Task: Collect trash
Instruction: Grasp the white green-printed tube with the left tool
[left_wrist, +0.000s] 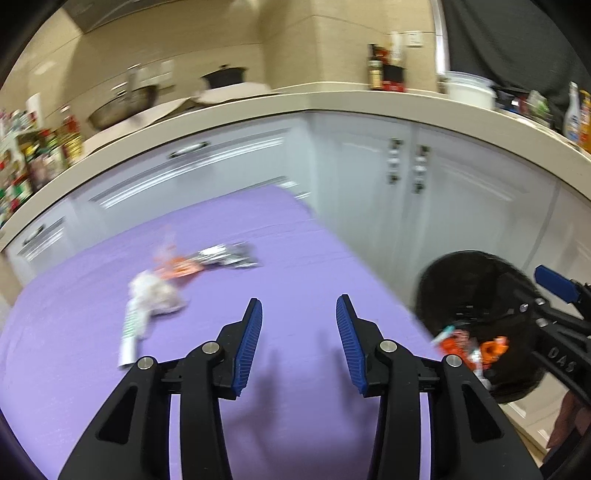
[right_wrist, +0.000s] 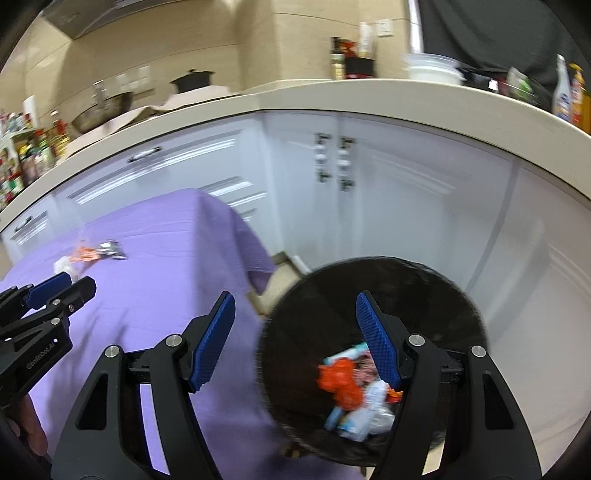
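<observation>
The left gripper (left_wrist: 299, 325) hangs over the purple-covered bench (left_wrist: 258, 240), its blue-padded fingers (left_wrist: 251, 343) spread apart with nothing between them. The right gripper (right_wrist: 295, 332) is likewise parted and empty, one pad over the bench edge, the other over the mouth of a black trash bin (right_wrist: 436, 280) beside the bench's near corner. In the right wrist view the left gripper shows at 9 o'clock; in the left wrist view the right gripper enters at 3 o'clock above the bin (left_wrist: 461, 273).

Inside the bin lie discarded wrappers (right_wrist: 347, 387), orange, white and pale blue, heaped at its bottom. Still on the bench, at 11 o'clock from the left fingers, are a crumpled white tissue (left_wrist: 157, 291) with a white-and-green paper strip (left_wrist: 130, 336) touching it, an orange wrapper (left_wrist: 177, 269) just beyond, and a silver foil wrapper (left_wrist: 225, 254) beside that, all motion-blurred.

Behind stand white cabinets (left_wrist: 369, 177) under a beige counter (left_wrist: 332, 101) crowded with bottles, a white bucket, a black pot and a metal bowl.
</observation>
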